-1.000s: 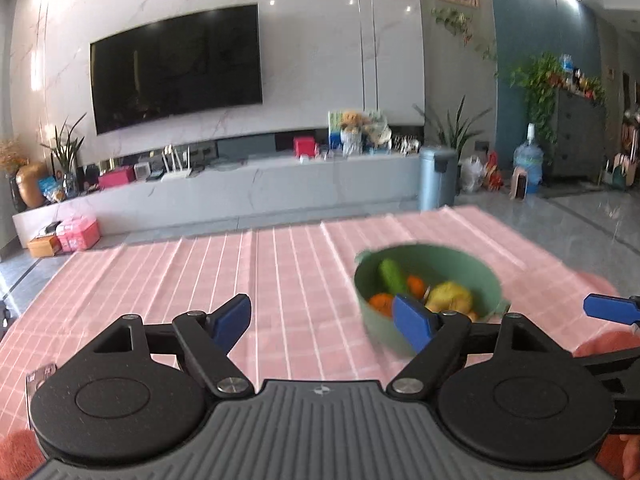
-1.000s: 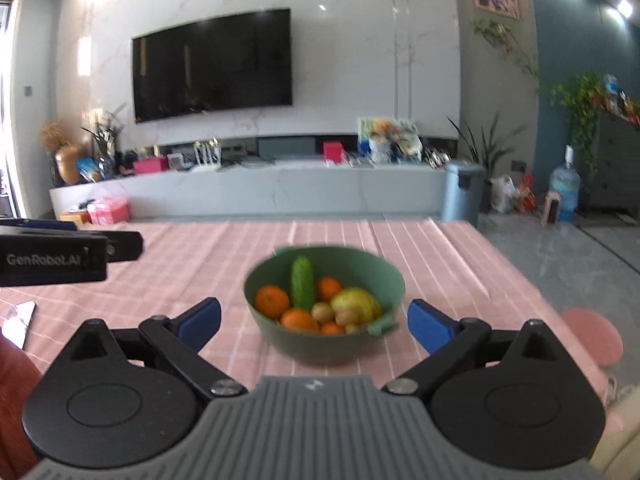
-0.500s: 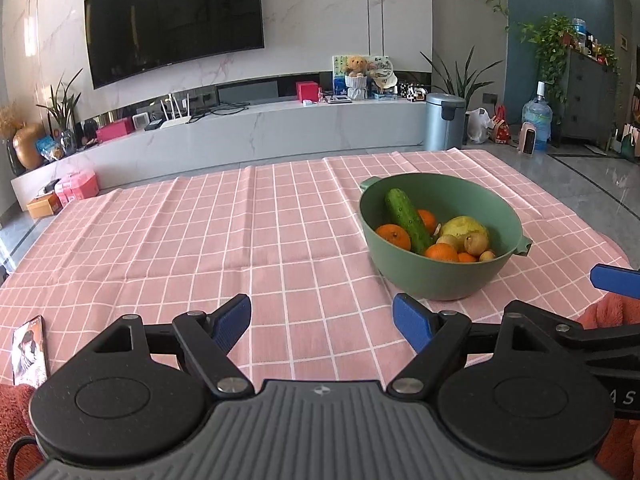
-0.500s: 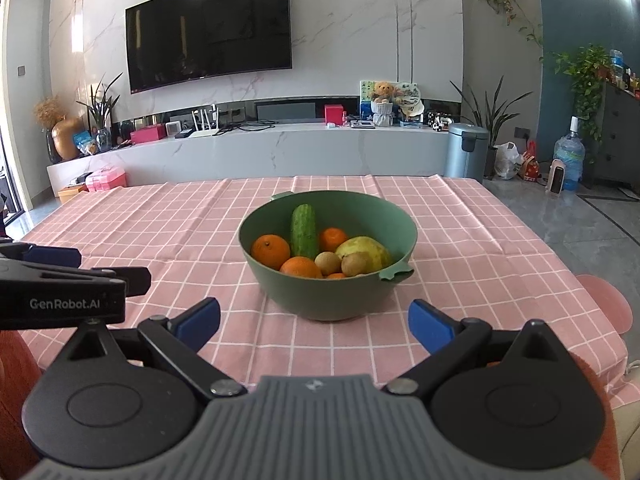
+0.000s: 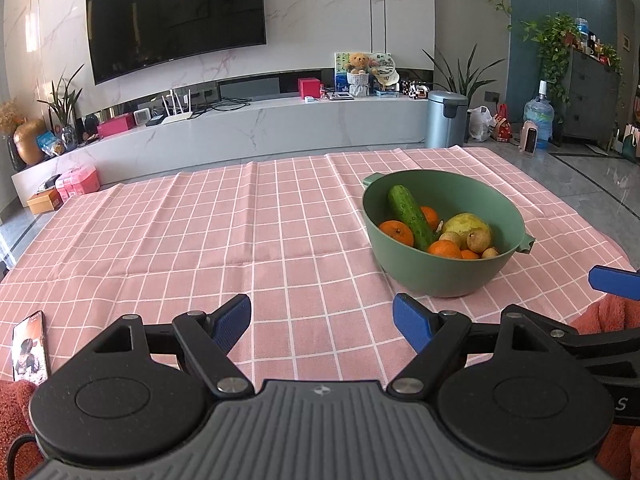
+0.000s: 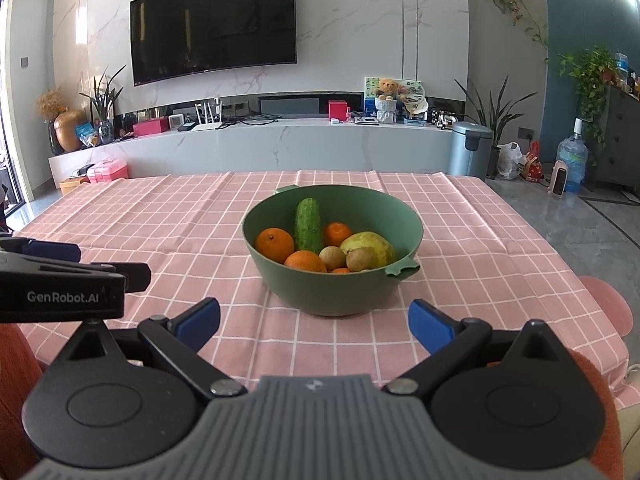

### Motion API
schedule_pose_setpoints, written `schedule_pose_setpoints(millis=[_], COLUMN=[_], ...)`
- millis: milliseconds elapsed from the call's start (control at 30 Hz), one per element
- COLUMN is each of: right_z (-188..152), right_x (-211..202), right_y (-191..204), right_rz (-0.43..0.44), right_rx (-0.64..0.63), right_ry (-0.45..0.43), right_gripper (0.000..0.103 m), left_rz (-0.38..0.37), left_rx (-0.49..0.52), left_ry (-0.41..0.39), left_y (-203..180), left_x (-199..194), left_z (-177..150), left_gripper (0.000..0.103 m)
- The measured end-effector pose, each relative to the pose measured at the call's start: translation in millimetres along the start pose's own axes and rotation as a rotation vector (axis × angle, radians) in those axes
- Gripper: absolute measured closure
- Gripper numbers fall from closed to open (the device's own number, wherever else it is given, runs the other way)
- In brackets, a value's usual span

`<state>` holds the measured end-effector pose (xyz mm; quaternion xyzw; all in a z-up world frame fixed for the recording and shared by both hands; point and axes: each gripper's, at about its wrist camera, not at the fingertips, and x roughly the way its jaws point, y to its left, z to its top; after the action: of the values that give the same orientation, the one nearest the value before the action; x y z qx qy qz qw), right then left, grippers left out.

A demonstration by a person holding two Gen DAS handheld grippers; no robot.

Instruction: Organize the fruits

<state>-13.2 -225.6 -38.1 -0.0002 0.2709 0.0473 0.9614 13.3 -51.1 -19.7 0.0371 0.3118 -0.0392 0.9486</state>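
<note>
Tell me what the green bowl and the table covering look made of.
Green bowl: probably matte plastic, going by its even colour, moulded handle tabs and lack of glare. Checked covering: woven cloth or coated fabric, with fold creases and a soft drape at the edge.

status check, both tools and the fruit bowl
Left tool open, empty. Right tool open, empty, facing the green bowl. Fruit and cucumber all in the bowl. Nothing in the way.
</note>
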Motion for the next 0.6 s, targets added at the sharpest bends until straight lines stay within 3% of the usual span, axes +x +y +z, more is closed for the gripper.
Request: schedule_pose_setpoints(millis=[600], right_z=[-0.8], right_x=[0.7], right_y=[2.9], right_rz=[0.006], right_rx=[-0.005], right_ry=[0.005], right_gripper=[0.007], left_rz=[0.003], left_rx=[-0.019], left_ry=[0.012], left_y=[3.8], left_x=[0.4], left_z=[2.0], left_gripper=[0.009])
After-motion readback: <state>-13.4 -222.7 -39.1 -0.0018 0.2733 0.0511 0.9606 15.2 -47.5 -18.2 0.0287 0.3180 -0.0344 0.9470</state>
